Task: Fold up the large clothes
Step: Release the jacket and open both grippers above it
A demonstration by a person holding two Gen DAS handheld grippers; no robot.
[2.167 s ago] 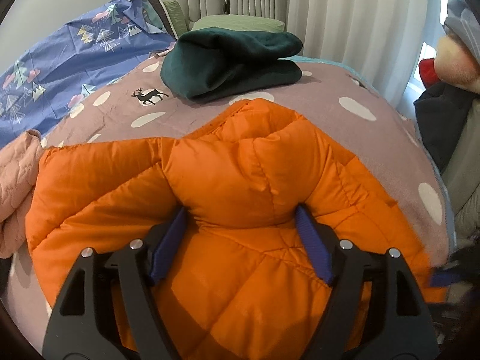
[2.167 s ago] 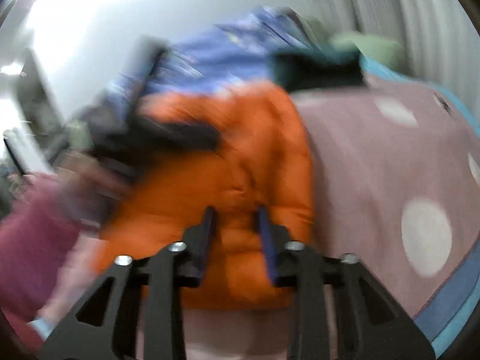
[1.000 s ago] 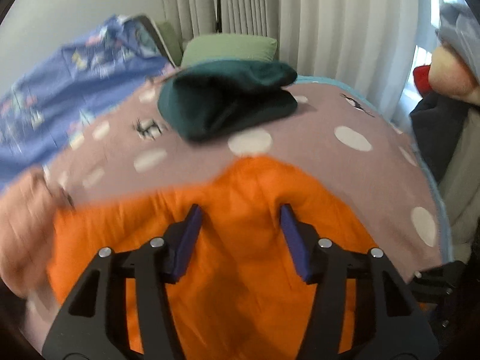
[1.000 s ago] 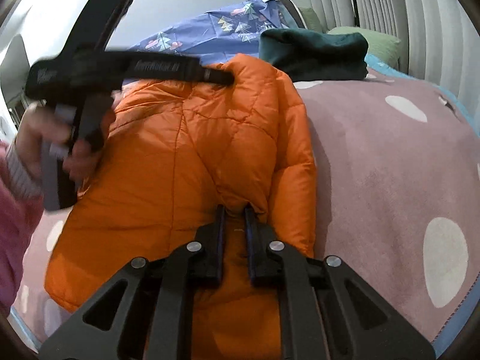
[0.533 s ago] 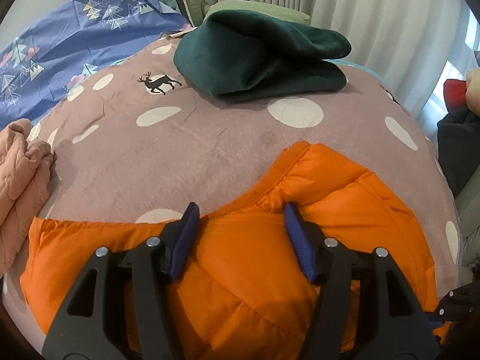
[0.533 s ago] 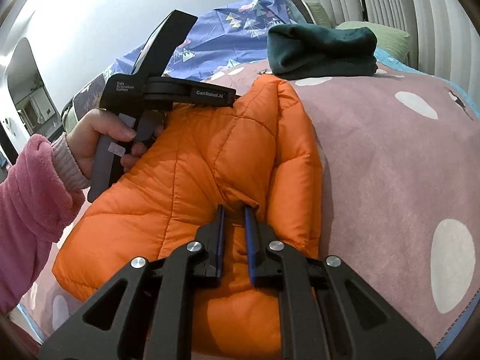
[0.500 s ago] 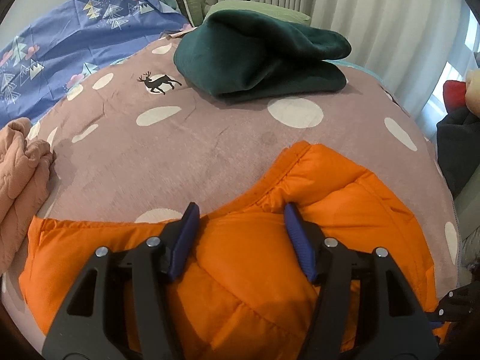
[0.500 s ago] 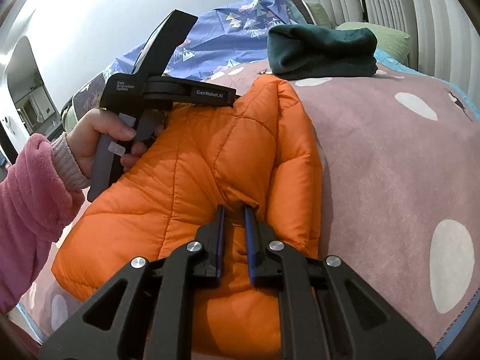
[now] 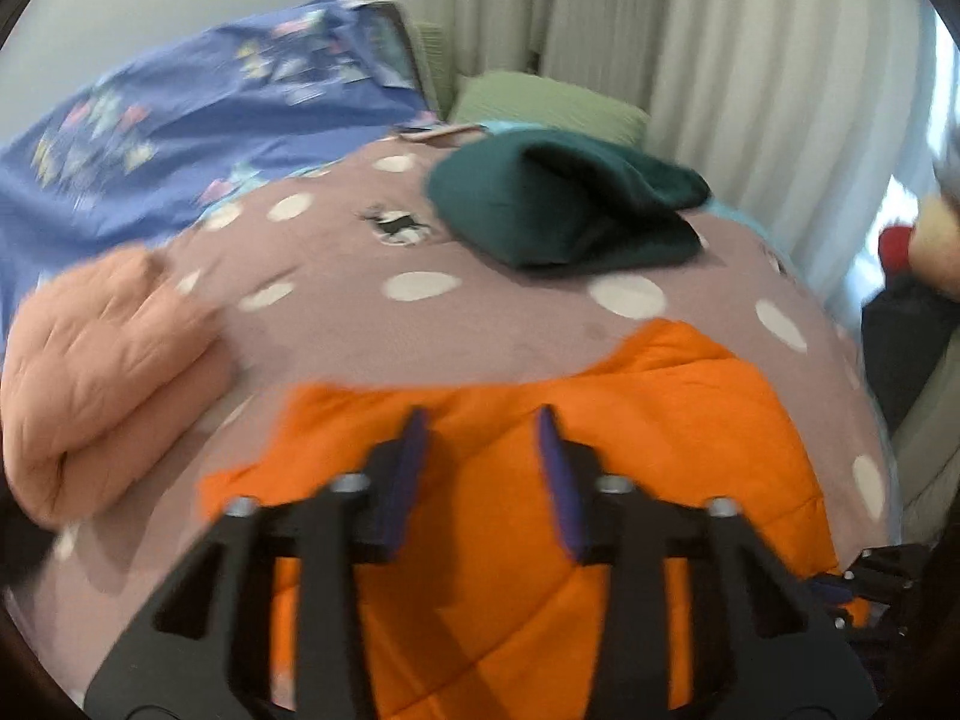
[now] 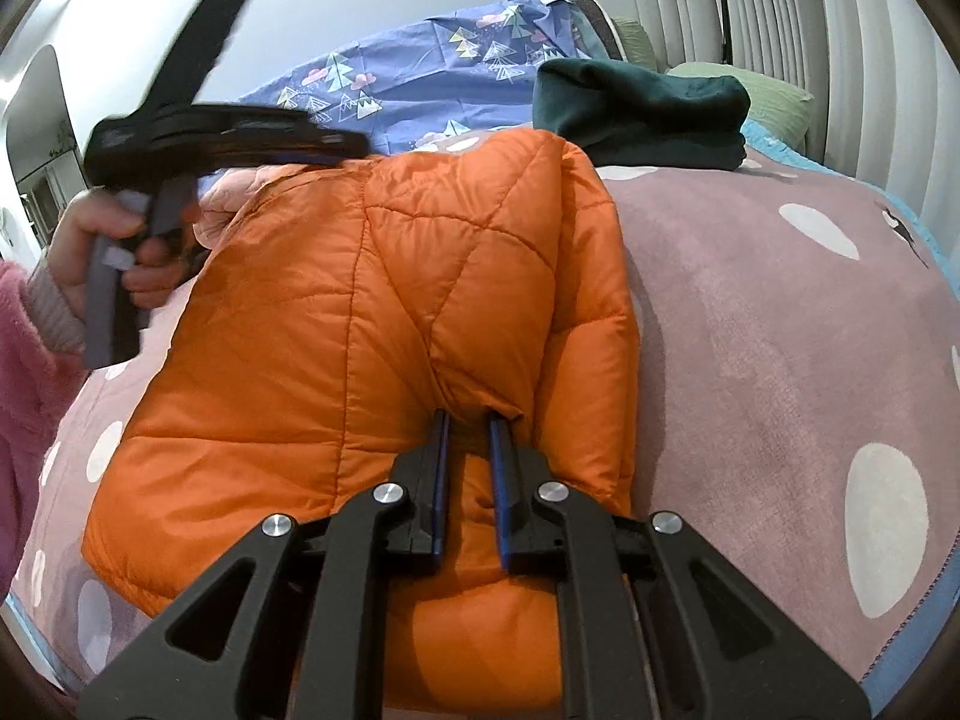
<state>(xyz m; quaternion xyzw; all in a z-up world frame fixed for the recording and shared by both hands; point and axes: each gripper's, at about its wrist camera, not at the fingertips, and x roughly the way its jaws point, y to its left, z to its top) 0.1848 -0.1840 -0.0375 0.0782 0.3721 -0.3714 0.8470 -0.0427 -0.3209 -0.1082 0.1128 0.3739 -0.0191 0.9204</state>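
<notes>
An orange quilted jacket (image 10: 360,330) lies folded on the mauve dotted blanket (image 10: 780,312). My right gripper (image 10: 468,420) is shut on a fold at the jacket's near edge, and the puffed fabric bulges just beyond its pads. A hand (image 10: 102,240) holds my left gripper (image 10: 342,144) above the jacket's far left corner; it is blurred there. In the left wrist view the left gripper (image 9: 483,438) hovers over the jacket (image 9: 660,420). Its jaws are closing, with a gap still between the blue pads, and no fabric is pinched between them.
A folded dark green garment (image 9: 564,210) sits farther back on the blanket. A pink quilted garment (image 9: 102,372) is bunched at the left, close to the jacket's edge. Beyond are a blue patterned sheet (image 9: 150,138), a green pillow (image 9: 540,108) and curtains (image 9: 750,60).
My left gripper has swung left over the jacket toward the pink garment, and its jaws have narrowed. The right gripper keeps its hold and has not moved.
</notes>
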